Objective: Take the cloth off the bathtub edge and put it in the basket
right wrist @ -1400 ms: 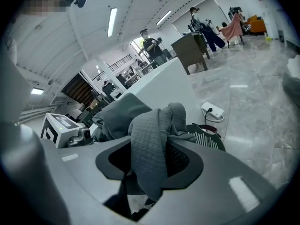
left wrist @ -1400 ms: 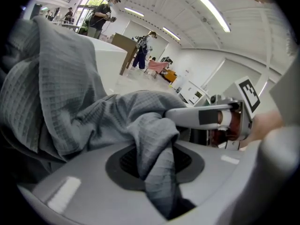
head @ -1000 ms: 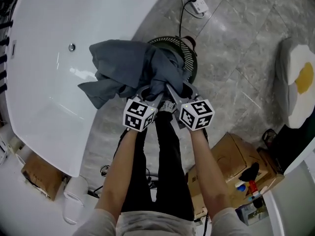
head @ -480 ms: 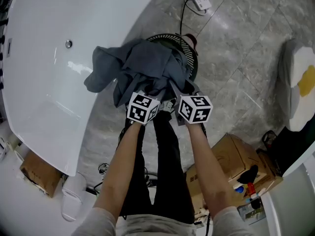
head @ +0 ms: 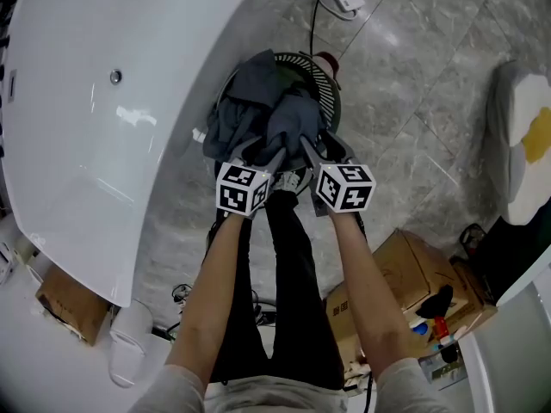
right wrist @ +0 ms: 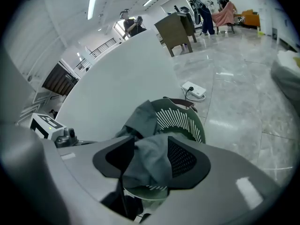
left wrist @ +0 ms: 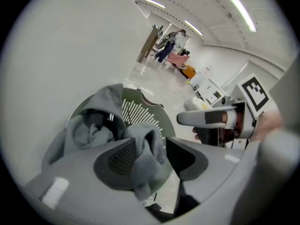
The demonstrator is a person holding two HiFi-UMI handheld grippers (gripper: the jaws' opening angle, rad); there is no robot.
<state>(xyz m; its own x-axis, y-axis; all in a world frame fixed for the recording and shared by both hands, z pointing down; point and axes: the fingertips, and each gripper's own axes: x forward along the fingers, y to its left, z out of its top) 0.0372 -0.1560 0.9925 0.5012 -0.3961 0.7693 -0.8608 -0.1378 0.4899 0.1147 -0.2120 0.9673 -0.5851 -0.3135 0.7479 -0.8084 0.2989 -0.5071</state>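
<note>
— Where's the cloth [head: 271, 119] now?
— Bunched on the basket [head: 325, 82] next to the bathtub [head: 103, 101], partly draped over the rim on the tub side.
— And your jaws?
— Both pairs are opening just above it. In my left gripper [left wrist: 152, 146] a fold lies against one jaw, clear of the other. In my right gripper [right wrist: 150, 156] the cloth fills the gap and touches both.

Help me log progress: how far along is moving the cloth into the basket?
Done: the cloth is off the bathtub edge and bunched in the basket. In hand: both grippers hover over the basket with jaws opening. A fold sits loosely in the left gripper, and cloth fills the gap of the right gripper. Left: let go fully and tuck in the part draped over the rim.
</note>
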